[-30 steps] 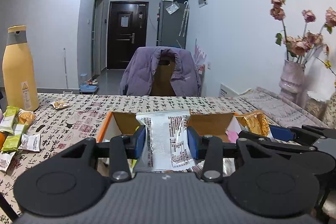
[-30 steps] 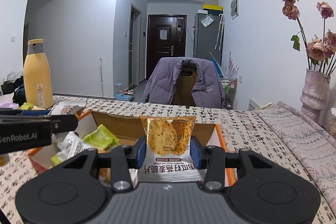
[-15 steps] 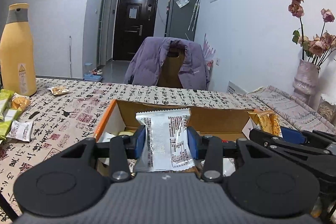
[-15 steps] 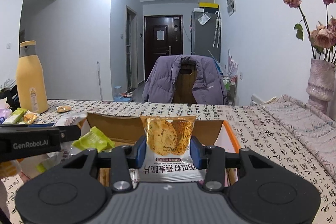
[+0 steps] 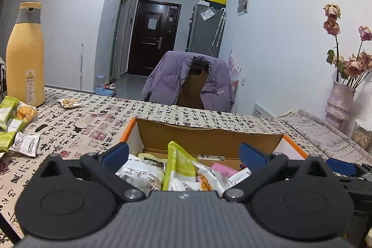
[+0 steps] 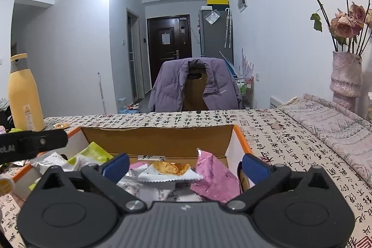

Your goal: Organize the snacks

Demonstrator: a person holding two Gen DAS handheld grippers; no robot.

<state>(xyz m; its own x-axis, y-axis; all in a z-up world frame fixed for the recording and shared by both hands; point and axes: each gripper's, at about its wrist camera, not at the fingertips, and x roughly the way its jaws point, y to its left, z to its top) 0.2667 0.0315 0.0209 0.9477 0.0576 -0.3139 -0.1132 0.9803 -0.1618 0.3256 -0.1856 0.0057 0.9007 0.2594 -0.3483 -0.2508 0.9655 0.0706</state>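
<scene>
Patterned tablecloth (image 5: 162, 117) is bearing the cardboard box (image 5: 209, 138), where most snacks are lying. Both the left gripper (image 5: 183, 152) and right gripper (image 6: 186, 164) have just been opened wide, nothing gripped. Loose packets (image 5: 16, 122) at far left are still waiting.

Two wrist cameras look low across a snack-strewn table toward a dark door.

Each fisheye sits just behind its own gripper, left gripper (image 5: 183, 152) and right gripper (image 6: 184, 164), aimed slightly downward and close over the open cardboard box (image 5: 209, 136) (image 6: 158, 138). Both face the jacket-draped chair (image 5: 190, 83) (image 6: 197, 85) and the door (image 5: 154, 36) (image 6: 169, 43) beyond. The left view sits further left, taking in the loose packets (image 5: 14, 127) beside the yellow bottle (image 5: 25, 57); the right view catches the left gripper's side at its left edge and the vase (image 6: 346, 78).
</scene>
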